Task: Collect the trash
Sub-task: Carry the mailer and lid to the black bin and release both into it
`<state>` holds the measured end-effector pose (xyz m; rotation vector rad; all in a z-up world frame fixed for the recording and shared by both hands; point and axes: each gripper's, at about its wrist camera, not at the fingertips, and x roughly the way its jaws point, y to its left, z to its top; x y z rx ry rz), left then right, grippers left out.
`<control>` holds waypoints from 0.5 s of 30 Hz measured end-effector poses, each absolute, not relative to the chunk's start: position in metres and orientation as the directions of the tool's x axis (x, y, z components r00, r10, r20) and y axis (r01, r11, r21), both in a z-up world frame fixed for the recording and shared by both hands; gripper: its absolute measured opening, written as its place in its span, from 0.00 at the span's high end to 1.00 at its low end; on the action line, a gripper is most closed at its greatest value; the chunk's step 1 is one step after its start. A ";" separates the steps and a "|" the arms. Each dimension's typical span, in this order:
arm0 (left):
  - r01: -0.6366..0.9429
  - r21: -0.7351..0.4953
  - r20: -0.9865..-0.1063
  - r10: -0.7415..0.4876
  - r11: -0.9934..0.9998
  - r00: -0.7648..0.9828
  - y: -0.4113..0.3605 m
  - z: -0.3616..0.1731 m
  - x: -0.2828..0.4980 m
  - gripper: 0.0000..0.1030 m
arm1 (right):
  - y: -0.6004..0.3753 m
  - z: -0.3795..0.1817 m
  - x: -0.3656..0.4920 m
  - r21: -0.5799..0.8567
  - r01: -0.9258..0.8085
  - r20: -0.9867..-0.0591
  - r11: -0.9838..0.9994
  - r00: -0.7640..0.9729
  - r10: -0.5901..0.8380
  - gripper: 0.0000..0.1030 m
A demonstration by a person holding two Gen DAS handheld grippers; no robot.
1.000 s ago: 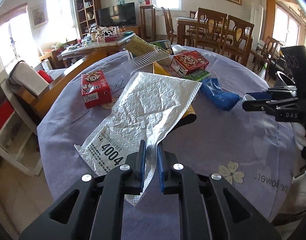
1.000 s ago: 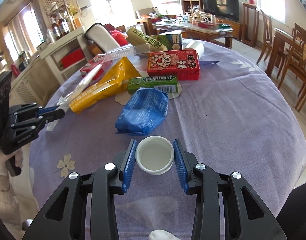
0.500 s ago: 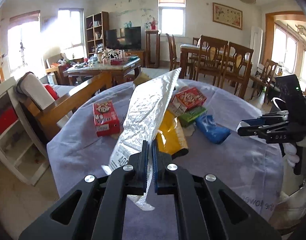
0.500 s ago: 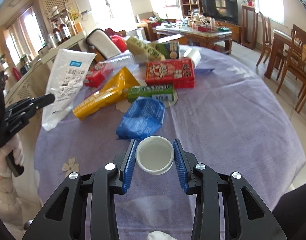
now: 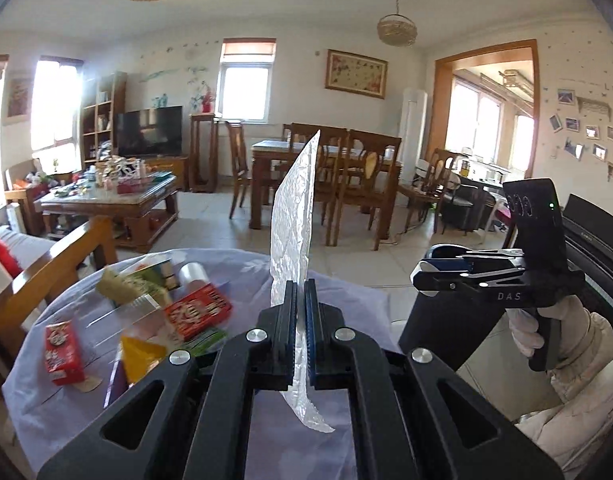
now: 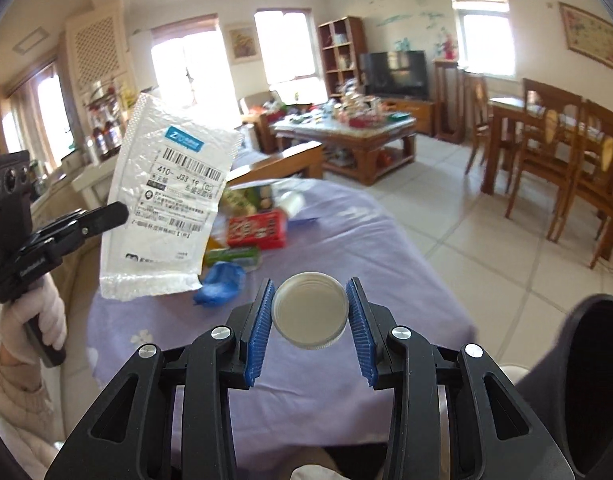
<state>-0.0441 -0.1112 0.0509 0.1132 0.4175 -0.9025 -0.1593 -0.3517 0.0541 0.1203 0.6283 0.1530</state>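
Observation:
My left gripper (image 5: pixel 300 300) is shut on a silver bubble mailer (image 5: pixel 293 216), held edge-on and upright above the table. From the right wrist view the same mailer (image 6: pixel 162 208) shows its white label side, pinched by the left gripper (image 6: pixel 120 212) in a gloved hand. My right gripper (image 6: pixel 309 312) is shut on a white plastic lid (image 6: pixel 309 312), lifted clear of the purple tablecloth (image 6: pixel 346 248). In the left wrist view the right gripper (image 5: pixel 420 274) hangs at the right, the lid showing only as a white edge.
On the table lie a red carton (image 5: pixel 62 350), a red box (image 5: pixel 196 312), a yellow packet (image 5: pixel 140 356), a green gum pack (image 6: pixel 232 256) and a blue wrapper (image 6: pixel 222 282). A dark bin opening (image 6: pixel 594 380) sits at lower right. Wooden chairs (image 6: pixel 546 152) and a coffee table (image 6: pixel 346 136) stand beyond.
Both grippers have risen off the table with their loads. The mailer went from lying flat to hanging upright in the left gripper. The lid rose off the cloth between the right fingers.

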 end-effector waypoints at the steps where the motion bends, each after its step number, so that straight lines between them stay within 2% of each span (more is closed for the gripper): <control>1: 0.804 -0.082 -0.388 -0.762 0.589 0.519 -0.128 0.053 -0.046 0.95 | -0.365 0.056 -0.169 0.154 -0.078 -0.570 0.985 0.808 0.153 0.64; 8: 0.925 -0.173 -0.351 -0.899 0.338 0.263 -0.244 0.051 -0.057 0.95 | -0.460 0.055 -0.233 0.128 0.146 -0.568 0.981 0.822 -0.048 0.64; 15: 0.936 -0.343 -0.334 -0.942 0.083 -0.038 -0.364 0.022 -0.061 0.95 | -0.551 0.020 -0.281 0.116 0.345 -0.647 0.931 0.738 -0.192 0.64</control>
